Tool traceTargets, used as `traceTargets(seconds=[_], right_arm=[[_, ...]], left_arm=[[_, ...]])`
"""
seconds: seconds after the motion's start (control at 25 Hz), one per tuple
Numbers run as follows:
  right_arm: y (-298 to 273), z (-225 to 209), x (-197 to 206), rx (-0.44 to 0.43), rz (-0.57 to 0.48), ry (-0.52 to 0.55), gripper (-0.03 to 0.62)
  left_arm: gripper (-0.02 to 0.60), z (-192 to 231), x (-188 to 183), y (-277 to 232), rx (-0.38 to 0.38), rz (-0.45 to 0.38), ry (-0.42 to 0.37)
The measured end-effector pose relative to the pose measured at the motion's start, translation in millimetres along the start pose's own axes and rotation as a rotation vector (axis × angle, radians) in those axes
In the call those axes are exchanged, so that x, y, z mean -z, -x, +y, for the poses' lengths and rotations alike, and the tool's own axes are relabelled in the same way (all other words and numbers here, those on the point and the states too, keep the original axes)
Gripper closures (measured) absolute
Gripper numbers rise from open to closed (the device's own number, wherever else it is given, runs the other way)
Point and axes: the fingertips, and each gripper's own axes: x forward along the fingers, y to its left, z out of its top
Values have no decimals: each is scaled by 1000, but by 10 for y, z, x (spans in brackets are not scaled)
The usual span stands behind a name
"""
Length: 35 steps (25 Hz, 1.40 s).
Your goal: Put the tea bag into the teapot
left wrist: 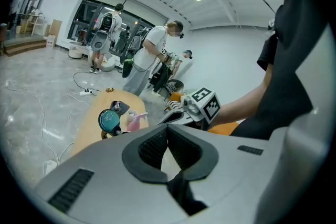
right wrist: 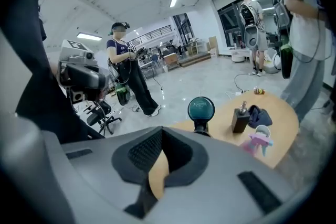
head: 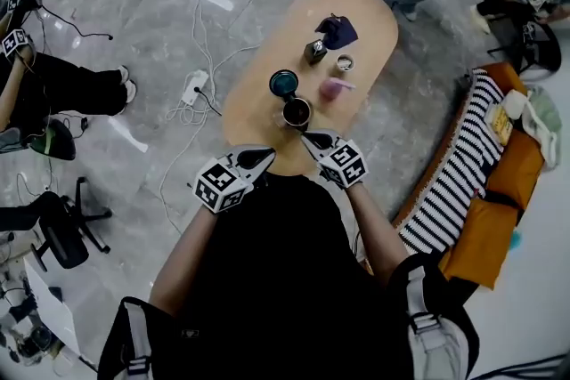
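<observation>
Jaws together on left gripper (head: 265, 156), together on right gripper (head: 309, 138), teapot (head: 297, 113) nearby

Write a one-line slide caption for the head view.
Left gripper and right gripper, both shut and empty, hover by the dark teapot on the wooden table.
</observation>
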Motion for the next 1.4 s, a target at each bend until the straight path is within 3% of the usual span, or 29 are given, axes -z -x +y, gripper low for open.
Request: traceTargets(seconds=[0.52, 0.92, 1.4], right_arm=[[694, 377, -328, 18, -180, -59, 588], [763, 454, -375, 62, -219, -40, 589], [706, 530, -402, 49, -215, -14, 589]], left_arm=[[571, -31, -123, -193, 69, -11, -47], [571, -110, -138, -258, 100, -7, -64], [571, -125, -131, -182, 86, -13, -59]])
